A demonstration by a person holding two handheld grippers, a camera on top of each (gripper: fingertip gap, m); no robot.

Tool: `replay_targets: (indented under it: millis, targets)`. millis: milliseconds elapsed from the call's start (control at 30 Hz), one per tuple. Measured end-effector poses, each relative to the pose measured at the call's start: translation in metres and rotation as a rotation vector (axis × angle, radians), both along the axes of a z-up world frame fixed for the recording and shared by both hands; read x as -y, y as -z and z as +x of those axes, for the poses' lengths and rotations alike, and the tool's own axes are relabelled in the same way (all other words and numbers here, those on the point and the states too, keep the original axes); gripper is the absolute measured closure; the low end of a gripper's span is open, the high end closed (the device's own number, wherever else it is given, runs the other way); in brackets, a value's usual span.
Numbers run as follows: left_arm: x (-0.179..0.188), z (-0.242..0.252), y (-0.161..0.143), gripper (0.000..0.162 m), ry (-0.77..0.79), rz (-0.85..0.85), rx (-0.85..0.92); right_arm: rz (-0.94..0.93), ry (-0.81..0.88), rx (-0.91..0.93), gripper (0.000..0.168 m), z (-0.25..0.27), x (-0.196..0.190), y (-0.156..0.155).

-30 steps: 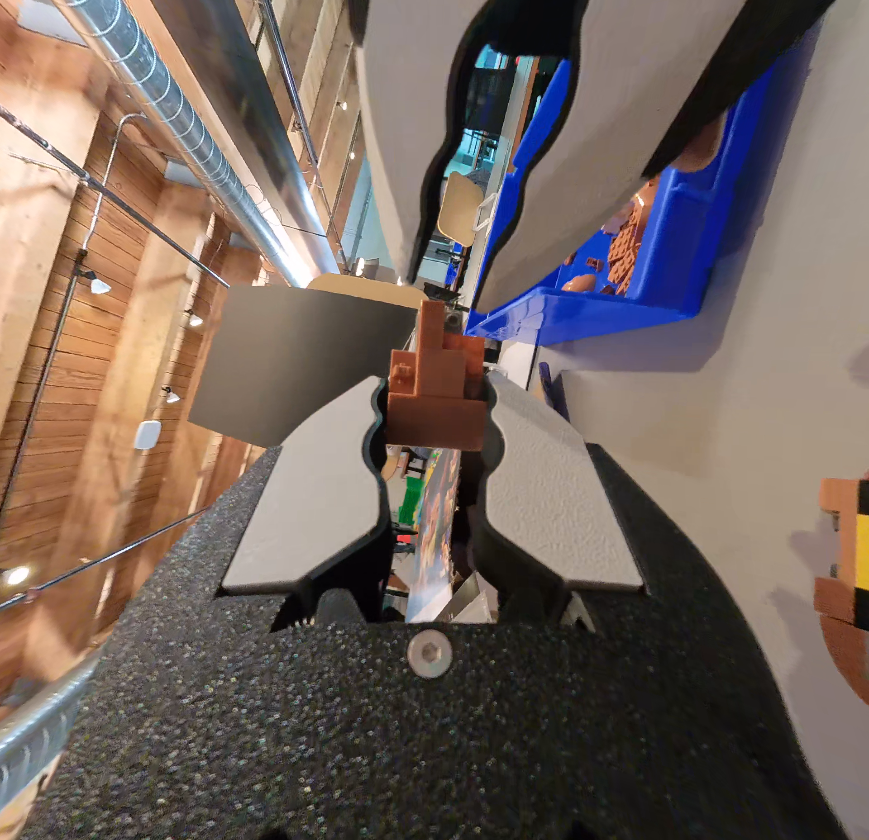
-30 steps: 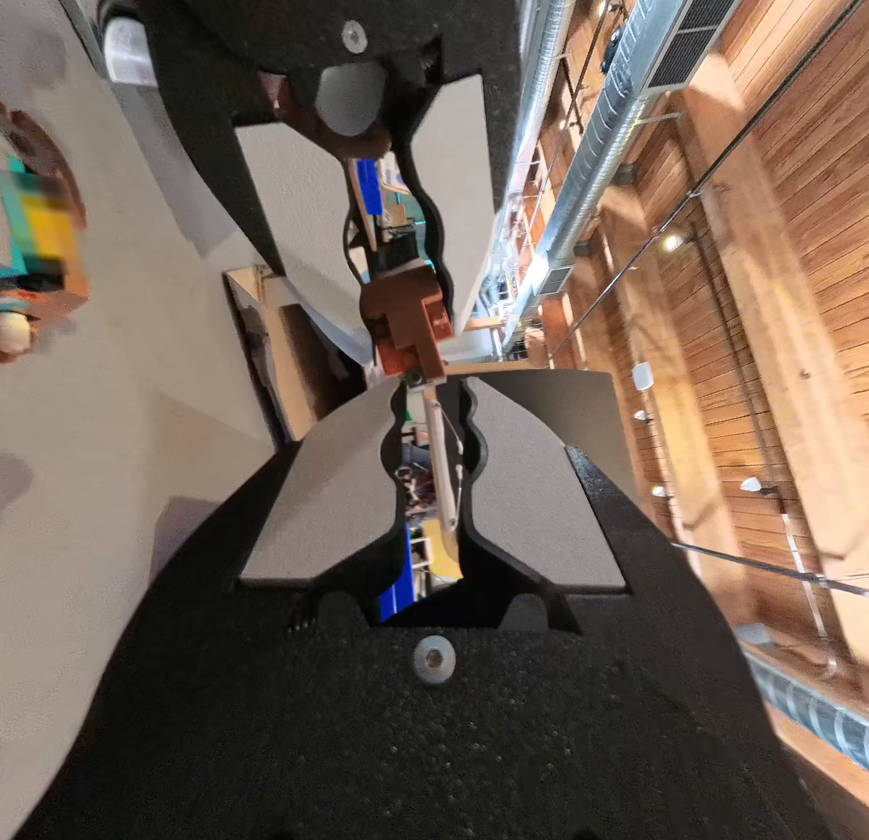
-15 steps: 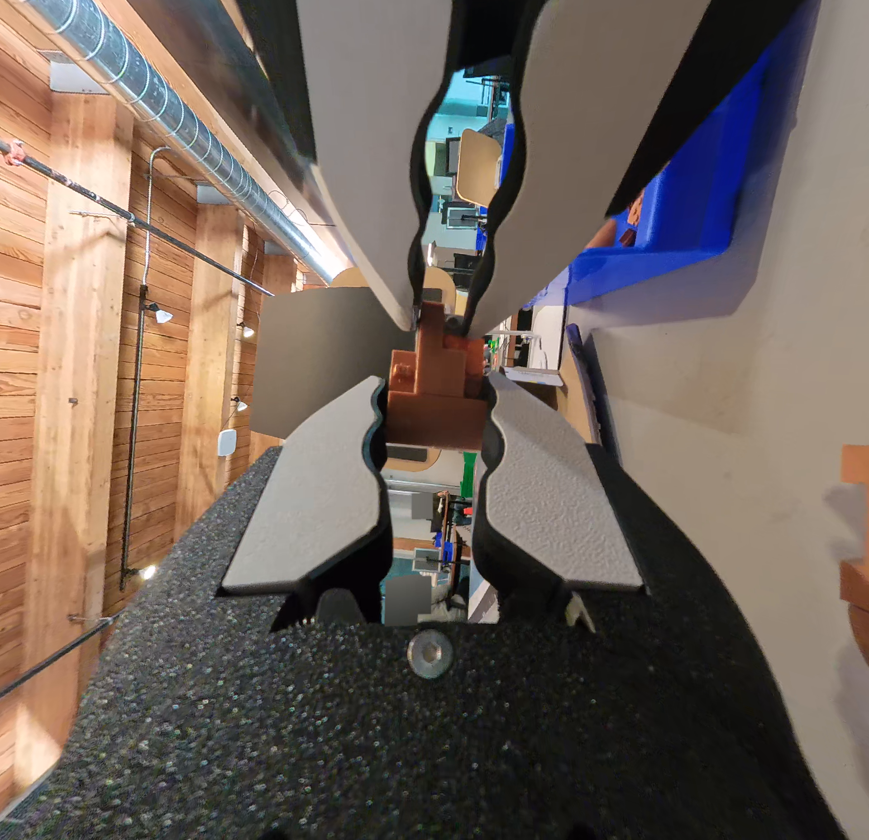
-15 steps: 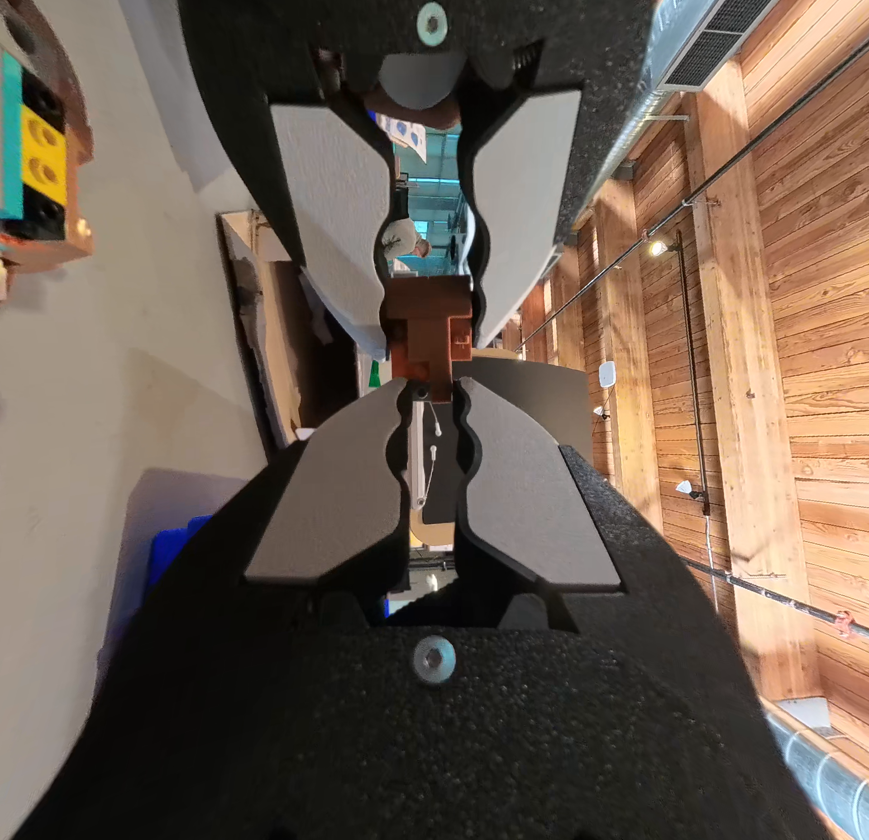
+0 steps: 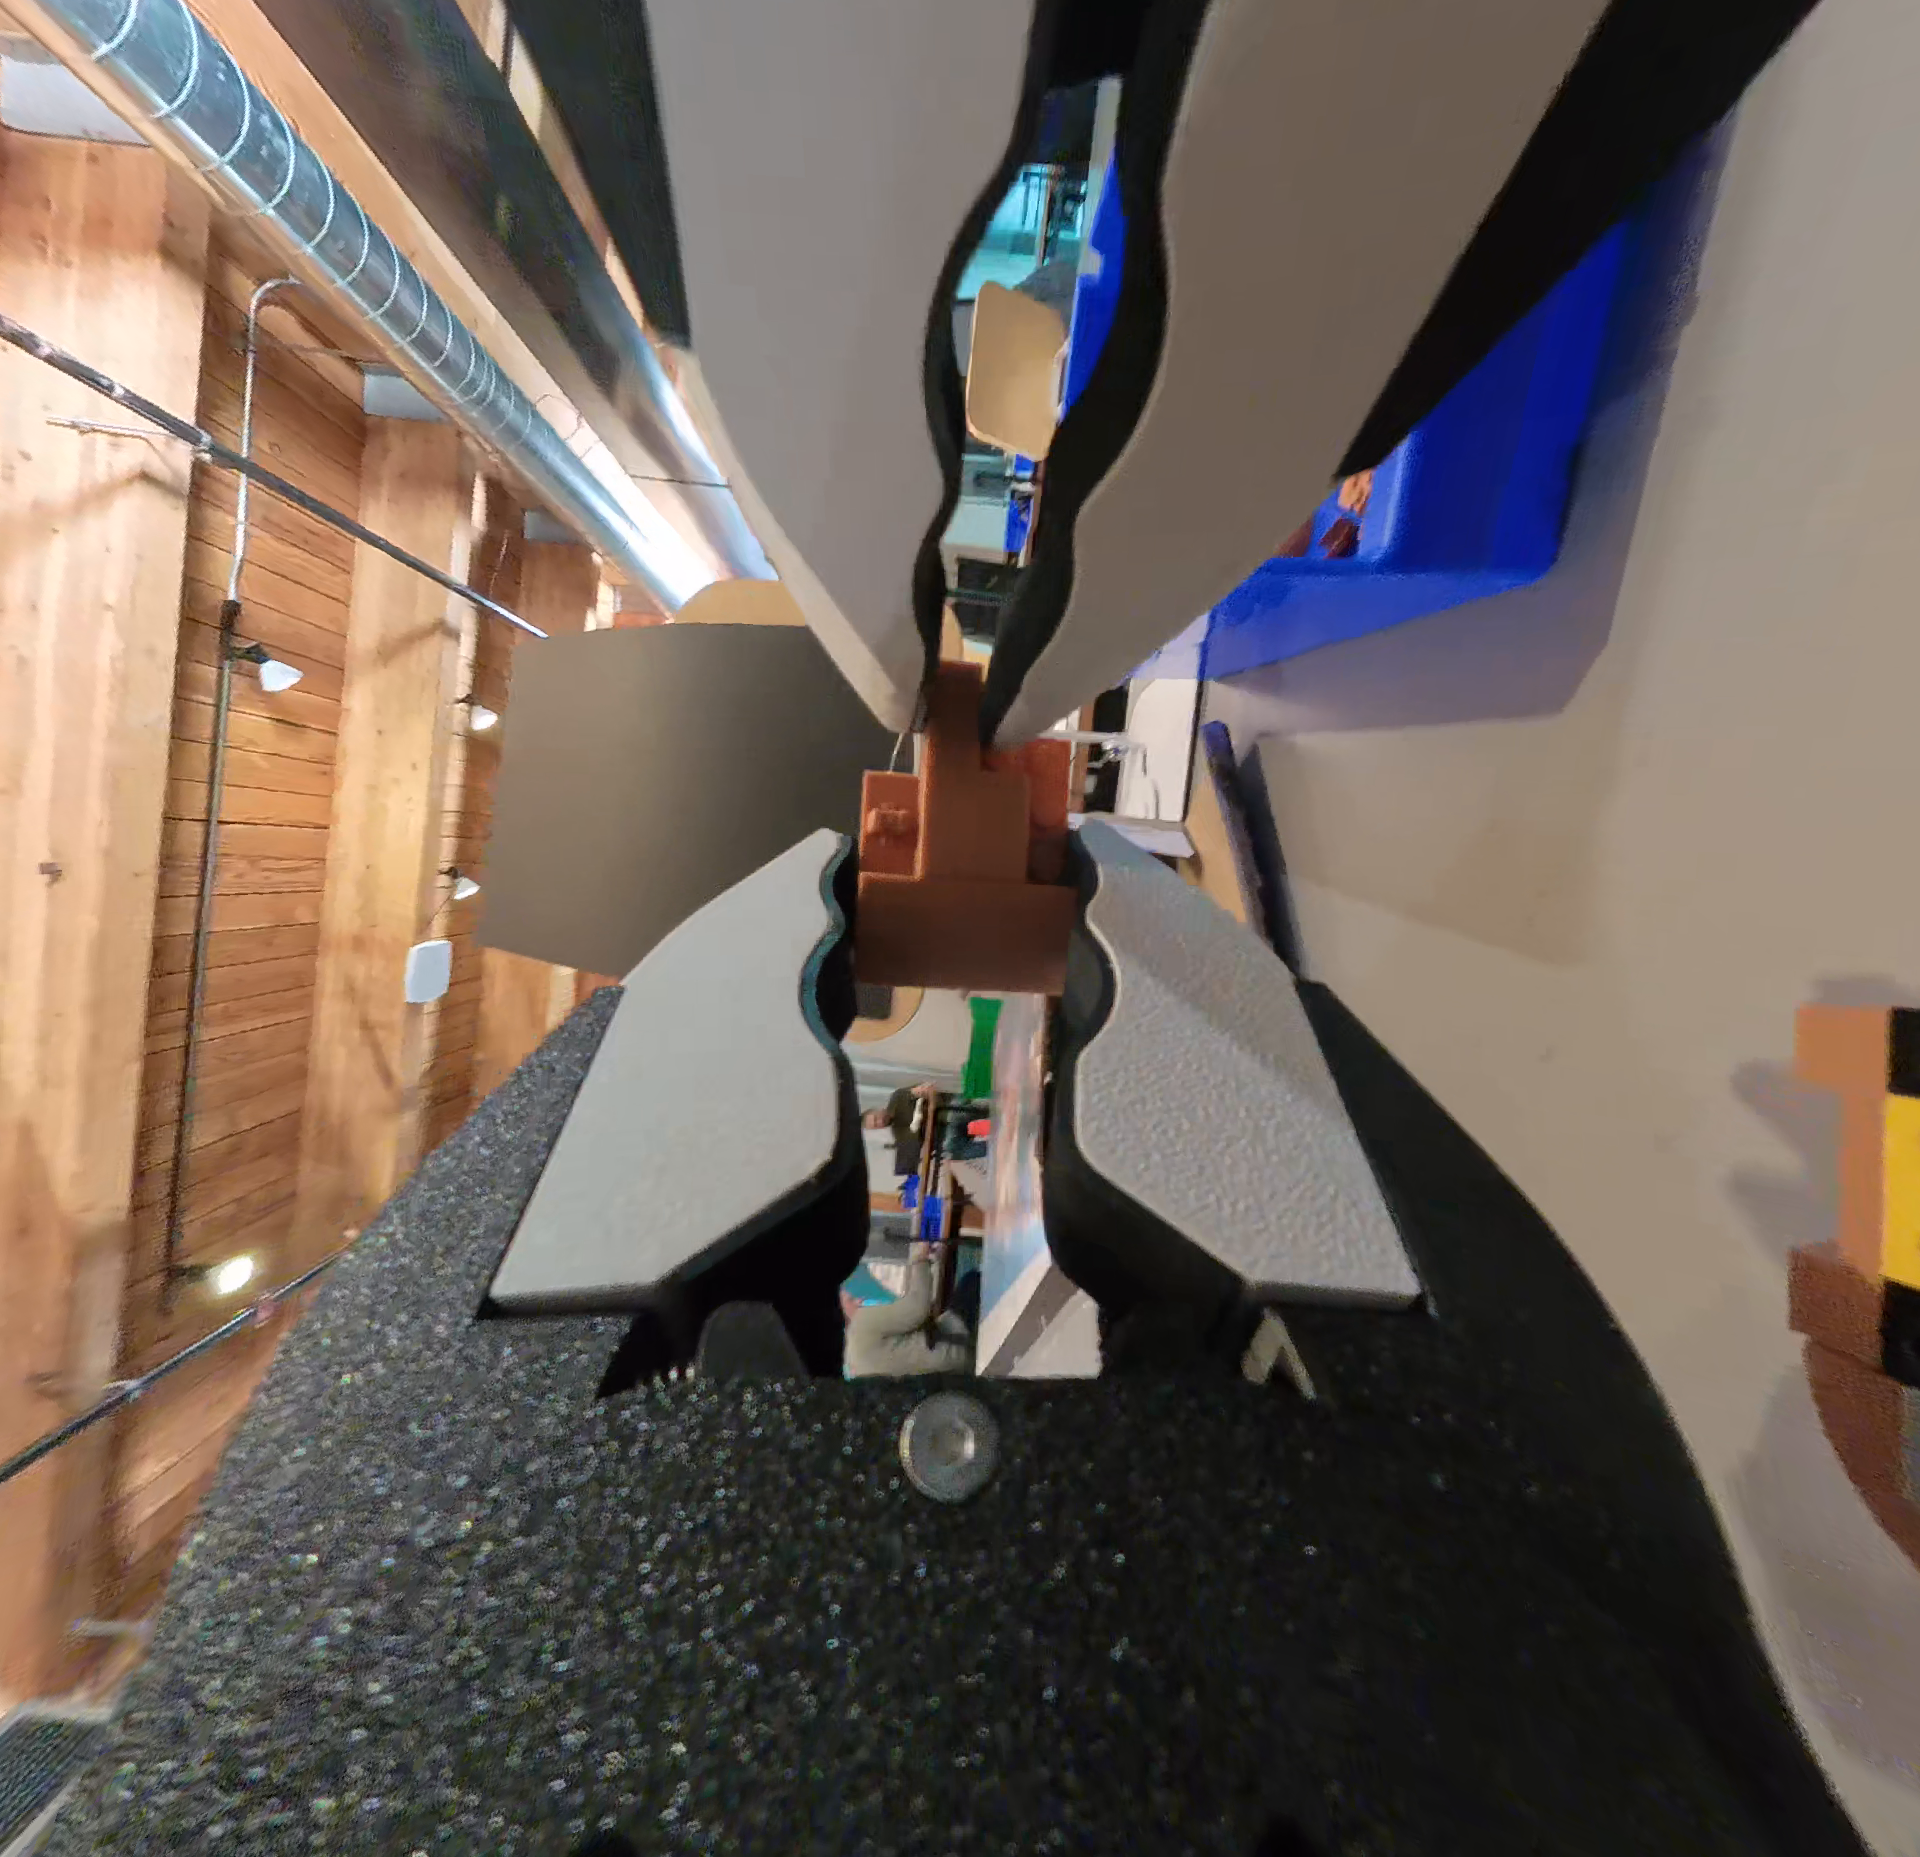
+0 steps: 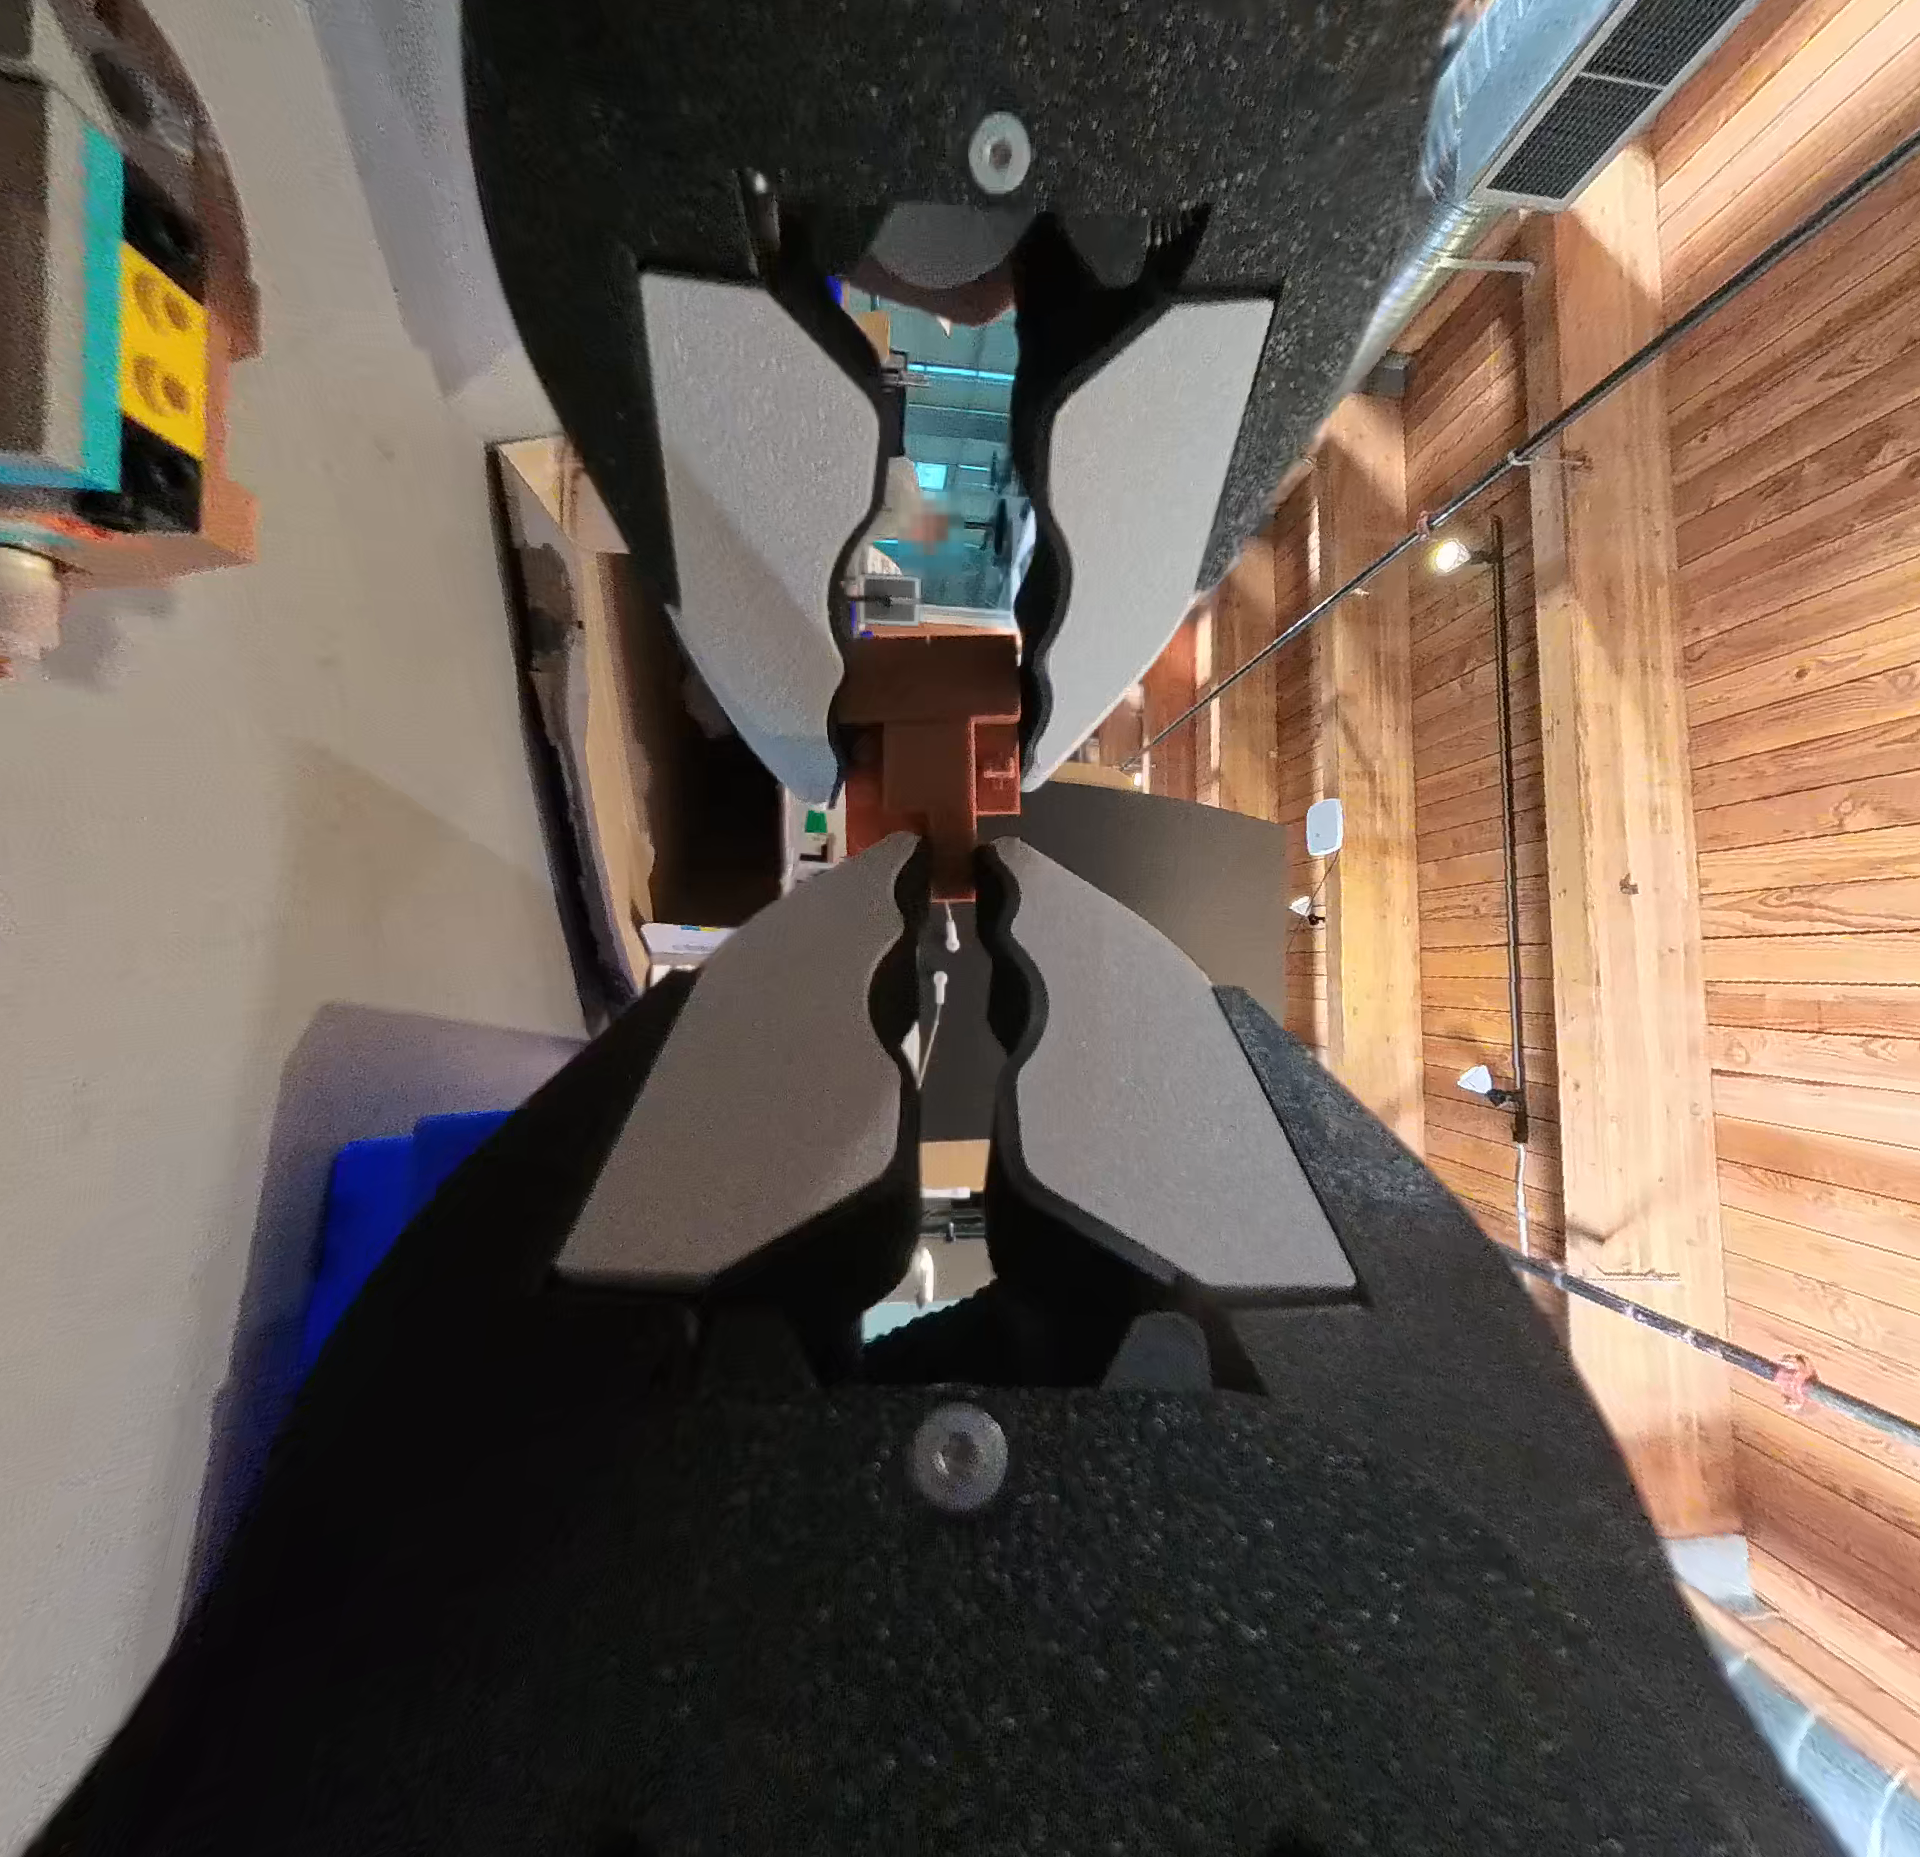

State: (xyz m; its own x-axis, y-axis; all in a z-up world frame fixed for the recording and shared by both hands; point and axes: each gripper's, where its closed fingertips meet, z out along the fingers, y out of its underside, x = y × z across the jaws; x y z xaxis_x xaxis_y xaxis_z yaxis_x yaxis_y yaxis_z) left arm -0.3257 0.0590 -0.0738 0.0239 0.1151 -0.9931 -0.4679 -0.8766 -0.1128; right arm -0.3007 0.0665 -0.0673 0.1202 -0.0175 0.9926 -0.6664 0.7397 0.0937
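We are seeing left hand-held gripper [image 5: 961, 872] pinching wide base of brown stepped brick piece [image 5: 961, 862], held in air beside pale surface [image 5: 1558, 872]. Right hand-held gripper [image 6: 948, 851] meeting it head-on, tips closing on narrow top end of same piece. Blue bin [image 5: 1455, 519] sitting on surface, well apart. Multicoloured brick build [image 6: 125, 353] standing on surface, off to side.

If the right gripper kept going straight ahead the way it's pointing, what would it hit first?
The brown brick piece already between its fingertips; the right gripper pinches its narrow end. Directly beyond, the left gripper holds the wider end.
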Motion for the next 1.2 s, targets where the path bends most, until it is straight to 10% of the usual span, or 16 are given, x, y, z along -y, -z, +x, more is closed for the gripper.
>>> replay_targets:
  millis: [600, 933, 1200]
  targets:
    - [0.026, -0.013, -0.014, 0.125, 0.069, 0.278, 0.204, -0.037, -0.085, 0.001, 0.162, 0.010, 0.001, -0.005]
    - [0.008, -0.008, 0.003, 0.125, 0.195, 0.432, 0.498, -0.424, 0.375, 0.663, 0.143, -0.100, -0.092, 0.026]
    - [-0.002, 0.003, 0.014, 0.125, 0.290, 0.487, 0.720, -0.325, -0.022, 0.593, 0.135, -0.043, -0.041, 0.003]
